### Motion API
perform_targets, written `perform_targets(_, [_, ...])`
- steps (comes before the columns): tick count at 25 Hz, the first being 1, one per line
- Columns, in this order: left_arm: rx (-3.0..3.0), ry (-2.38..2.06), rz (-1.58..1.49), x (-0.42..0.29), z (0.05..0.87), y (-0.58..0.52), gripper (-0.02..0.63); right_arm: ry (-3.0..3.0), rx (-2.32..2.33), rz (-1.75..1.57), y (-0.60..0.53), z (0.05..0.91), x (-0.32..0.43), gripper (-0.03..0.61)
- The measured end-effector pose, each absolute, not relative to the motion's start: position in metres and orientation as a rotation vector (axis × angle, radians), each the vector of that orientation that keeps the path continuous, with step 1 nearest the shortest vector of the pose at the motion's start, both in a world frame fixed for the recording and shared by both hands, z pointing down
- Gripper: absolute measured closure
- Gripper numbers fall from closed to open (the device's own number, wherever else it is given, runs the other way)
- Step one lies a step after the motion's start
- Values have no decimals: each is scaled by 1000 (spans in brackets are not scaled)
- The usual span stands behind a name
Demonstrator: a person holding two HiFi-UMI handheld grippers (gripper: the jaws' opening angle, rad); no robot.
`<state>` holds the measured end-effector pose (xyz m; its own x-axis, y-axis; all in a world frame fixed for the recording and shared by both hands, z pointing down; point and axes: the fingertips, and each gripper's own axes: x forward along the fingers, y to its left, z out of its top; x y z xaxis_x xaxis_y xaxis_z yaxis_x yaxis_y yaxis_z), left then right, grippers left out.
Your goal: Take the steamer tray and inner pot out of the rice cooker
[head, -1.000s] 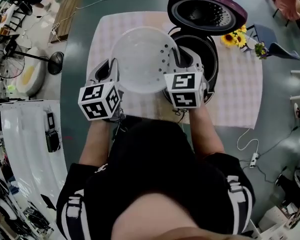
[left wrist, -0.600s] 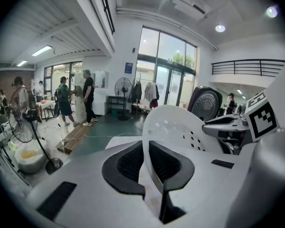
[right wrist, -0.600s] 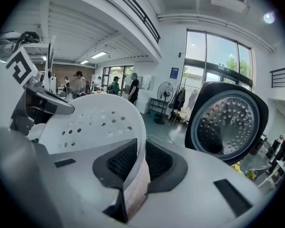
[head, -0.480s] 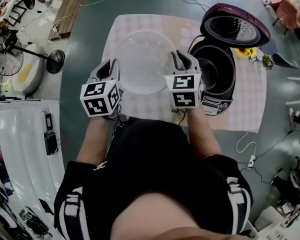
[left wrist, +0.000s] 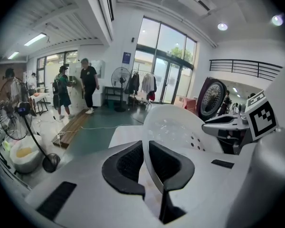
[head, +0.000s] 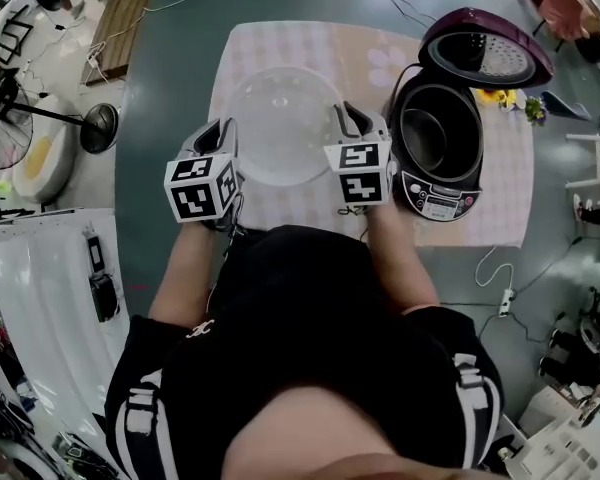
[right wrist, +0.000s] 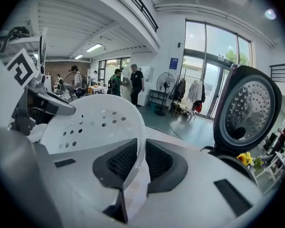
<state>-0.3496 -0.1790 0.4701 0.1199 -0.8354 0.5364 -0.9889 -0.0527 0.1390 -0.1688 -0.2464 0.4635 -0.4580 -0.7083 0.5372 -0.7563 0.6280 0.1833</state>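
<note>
My left gripper point(head: 221, 133) and right gripper point(head: 352, 120) each pinch the steamer tray's point(head: 280, 118) thin rim. If one slips, it drops.

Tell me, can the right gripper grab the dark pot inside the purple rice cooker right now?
Probably not yet. The right gripper is shut on the rim of the round white plastic steamer tray. The dark inner pot itself sits uncovered, its purple lid raised.
</note>
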Motion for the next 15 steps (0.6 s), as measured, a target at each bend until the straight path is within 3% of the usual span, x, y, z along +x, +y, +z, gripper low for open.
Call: perform_targets(15, [1914,-1620,525,-370,561,-210,577,-2171,1101,308,-270,557,-187,526])
